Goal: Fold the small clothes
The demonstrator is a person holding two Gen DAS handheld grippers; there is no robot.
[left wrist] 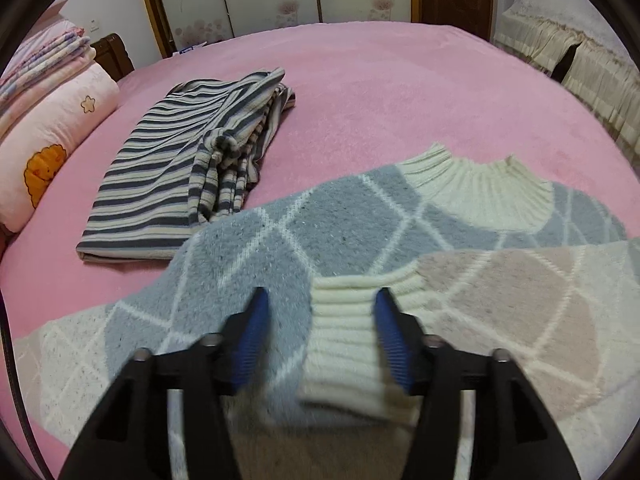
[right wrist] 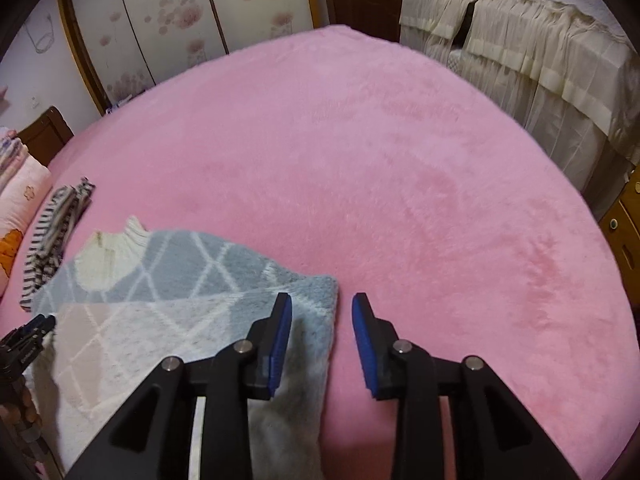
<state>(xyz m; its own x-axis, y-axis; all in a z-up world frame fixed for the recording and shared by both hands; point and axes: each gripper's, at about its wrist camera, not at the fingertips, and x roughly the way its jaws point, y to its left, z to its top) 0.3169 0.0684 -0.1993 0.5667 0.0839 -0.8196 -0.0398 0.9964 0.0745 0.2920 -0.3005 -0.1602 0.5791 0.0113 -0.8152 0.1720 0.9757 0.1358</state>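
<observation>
A fuzzy argyle sweater (left wrist: 340,232) in grey-blue, pale pink and cream lies on the pink bed cover (left wrist: 380,92), its cream ribbed collar (left wrist: 476,188) at the far side. A sleeve is folded across the body, and its cream cuff (left wrist: 344,332) lies between the fingers of my left gripper (left wrist: 320,300). That gripper is open, with the left pad clear of the cuff. My right gripper (right wrist: 322,304) is open over the right edge of the sweater (right wrist: 180,280); its left finger is above the knit and its right finger above bare cover. The left gripper (right wrist: 36,326) shows at the right wrist view's left edge.
A folded striped garment (left wrist: 172,184) lies left of the sweater, beside a rolled pink quilt (left wrist: 52,152) and stacked bedding (left wrist: 48,52). Flowered wardrobe doors (right wrist: 180,20) stand behind the bed, with cream-draped furniture (right wrist: 520,60) to the right. The right of the bed cover (right wrist: 400,160) is bare.
</observation>
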